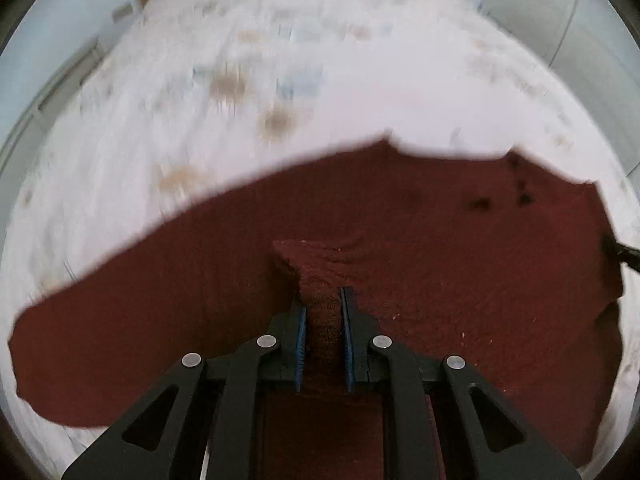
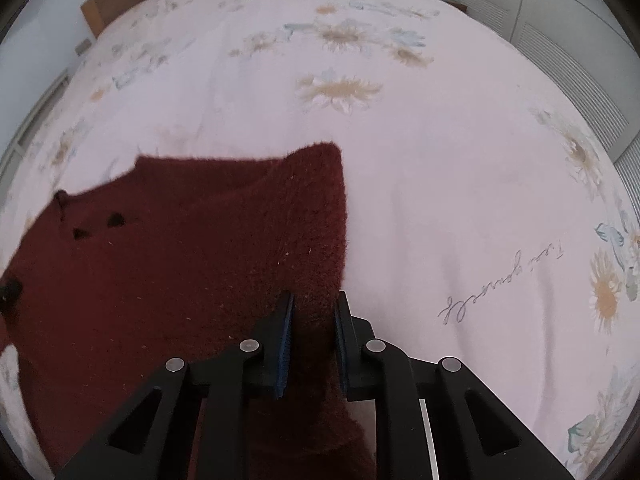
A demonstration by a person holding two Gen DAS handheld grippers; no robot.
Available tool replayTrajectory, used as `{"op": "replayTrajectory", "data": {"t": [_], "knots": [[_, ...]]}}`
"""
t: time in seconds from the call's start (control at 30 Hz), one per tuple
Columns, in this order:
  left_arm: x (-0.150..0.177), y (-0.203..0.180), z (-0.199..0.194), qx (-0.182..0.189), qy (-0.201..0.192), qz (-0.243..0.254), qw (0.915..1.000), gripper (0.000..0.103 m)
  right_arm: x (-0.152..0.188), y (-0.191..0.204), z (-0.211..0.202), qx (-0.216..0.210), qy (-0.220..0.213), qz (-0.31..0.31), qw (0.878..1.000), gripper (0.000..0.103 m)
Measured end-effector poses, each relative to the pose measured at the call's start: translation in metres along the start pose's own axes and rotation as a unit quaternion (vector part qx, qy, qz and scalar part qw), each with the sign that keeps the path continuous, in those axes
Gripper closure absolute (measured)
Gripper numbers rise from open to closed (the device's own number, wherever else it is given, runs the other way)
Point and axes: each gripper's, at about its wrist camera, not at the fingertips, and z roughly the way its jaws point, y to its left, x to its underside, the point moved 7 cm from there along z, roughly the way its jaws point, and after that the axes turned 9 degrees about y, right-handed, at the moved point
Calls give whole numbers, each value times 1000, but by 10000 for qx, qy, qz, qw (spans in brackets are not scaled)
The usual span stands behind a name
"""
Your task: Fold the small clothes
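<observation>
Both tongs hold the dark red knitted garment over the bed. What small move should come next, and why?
Probably carry both pinched edges forward together and lay them down. The left tongs and right tongs each grip a raised fold of the red garment, whose far part lies on the floral bedsheet.

Floral bedspread (image 2: 440,184); dark red sweater (image 2: 180,260) atop

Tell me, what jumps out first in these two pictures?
A fuzzy dark red garment spreads over a pale bedspread printed with daisies. Each black tool pinches a fold of it between blue-padded fingers: the left tool bites near the cloth's middle, the right tool grips its right-hand edge. The left view is blurred, and small dark spots mark the cloth.
</observation>
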Motion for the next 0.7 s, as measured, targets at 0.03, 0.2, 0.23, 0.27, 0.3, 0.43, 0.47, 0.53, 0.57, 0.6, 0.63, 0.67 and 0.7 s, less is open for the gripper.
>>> {"op": "replayTrajectory", "data": {"t": [0.03,0.2,0.23,0.27,0.3,0.43,0.47,0.53,0.57,0.6,0.63,0.67,0.7], "knots": [[6,5,10,-33,148,-48,9999,90,0,0,3,20,22,0,10000,84],[19,20,16,105,279,-338,9990,88,2,0,-2,79,9,0,10000,74],[18,20,15,135,305,-372,9988,83,2,1,-7,133,-53,-22,9999,71],[18,22,13,156,409,-463,9980,80,2,2,-12,159,-100,-49,9998,65],[17,23,12,170,475,-518,9974,71,3,5,-18,186,-170,-83,9996,59],[14,17,-7,147,266,-459,9985,28,4,28,-46,175,-511,-364,9979,24],[13,12,-13,176,175,-413,9988,21,5,37,-52,183,-575,-477,9970,23],[11,-1,-24,257,41,-290,9992,2,8,55,-60,187,-665,-667,9954,20],[11,-8,-28,277,-7,-232,9993,1,9,64,-63,167,-699,-770,9944,19],[10,-17,-34,302,-89,-149,9994,1,11,75,-65,149,-731,-869,9934,19],[9,-24,-37,314,-182,-92,9993,1,14,85,-66,134,-755,-952,9925,18],[9,-31,-41,314,-303,-33,9990,1,17,96,-65,119,-776,-1045,9914,15],[8,-38,-44,291,-438,37,9986,1,20,105,-62,112,-796,-1121,9904,14]]}}
